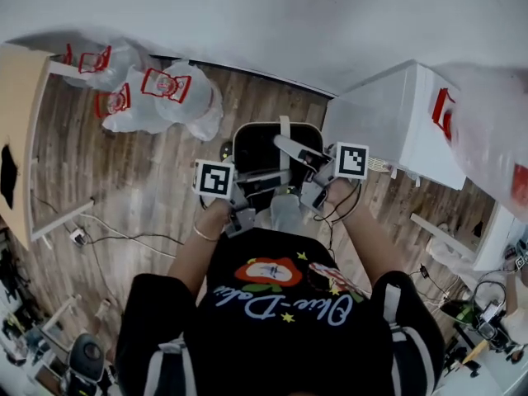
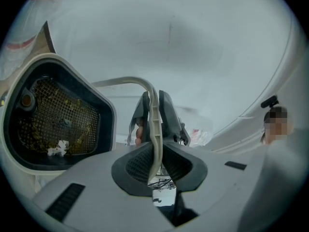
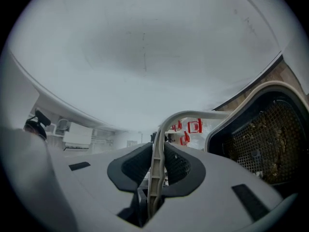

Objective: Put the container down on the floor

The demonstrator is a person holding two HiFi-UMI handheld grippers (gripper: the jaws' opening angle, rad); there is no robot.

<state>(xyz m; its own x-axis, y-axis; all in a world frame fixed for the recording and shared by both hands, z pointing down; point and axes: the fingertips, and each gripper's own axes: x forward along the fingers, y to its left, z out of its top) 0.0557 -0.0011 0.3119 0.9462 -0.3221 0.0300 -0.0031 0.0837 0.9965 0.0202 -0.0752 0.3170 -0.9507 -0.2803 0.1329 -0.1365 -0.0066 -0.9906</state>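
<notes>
Your left tool clamped down on thin beige plastic handle, pads squeezing it from both sides. Right tool, same deal, pinching same handle from the other end. Handle arcs over to pale-rimmed black container, mesh basket inside. Container up at your waist, over brown wood plank floor. White box just right of it, white plastic bags with red print off left.
</notes>
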